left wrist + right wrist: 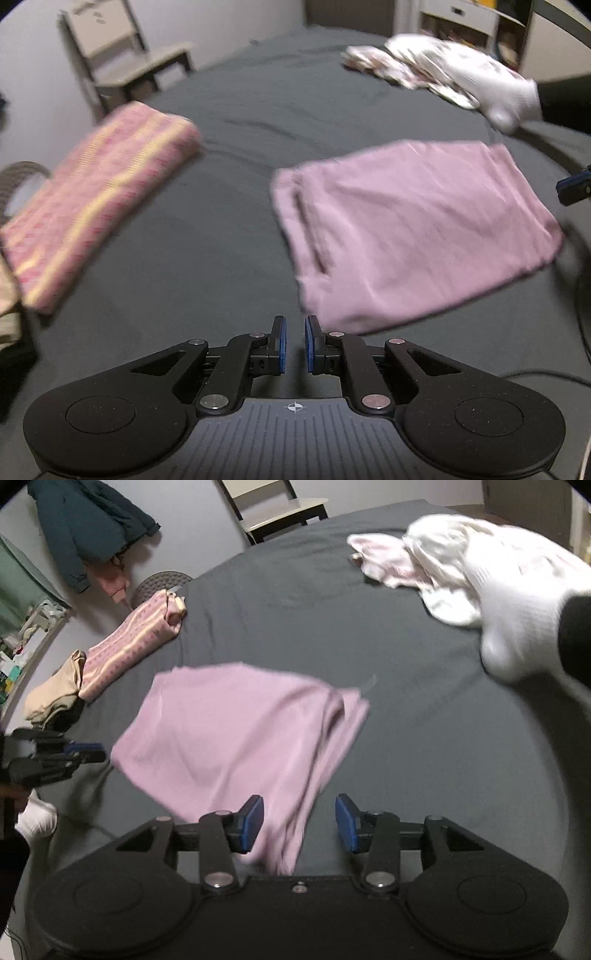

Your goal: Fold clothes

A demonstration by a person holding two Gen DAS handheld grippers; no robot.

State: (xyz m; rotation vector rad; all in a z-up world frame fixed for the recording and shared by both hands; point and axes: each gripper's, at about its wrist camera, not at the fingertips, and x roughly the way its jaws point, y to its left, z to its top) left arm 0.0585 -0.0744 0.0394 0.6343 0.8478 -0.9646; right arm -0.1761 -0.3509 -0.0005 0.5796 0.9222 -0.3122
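We are seeing one folded lilac cotton garment (236, 734) at twelve o'clock, perhaps unheld; right gripper (300, 823) gaping apart, left gripper (294, 345) narrowly parted, both empty.

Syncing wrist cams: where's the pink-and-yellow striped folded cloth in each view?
Left wrist: the striped folded cloth lies at the left, on the dark bedsheet, left of the lilac garment.
Right wrist: the same cloth lies upper left, near the bed's edge, beyond the lilac garment.
Shared landmark: the wooden chair past the bed's far edge.
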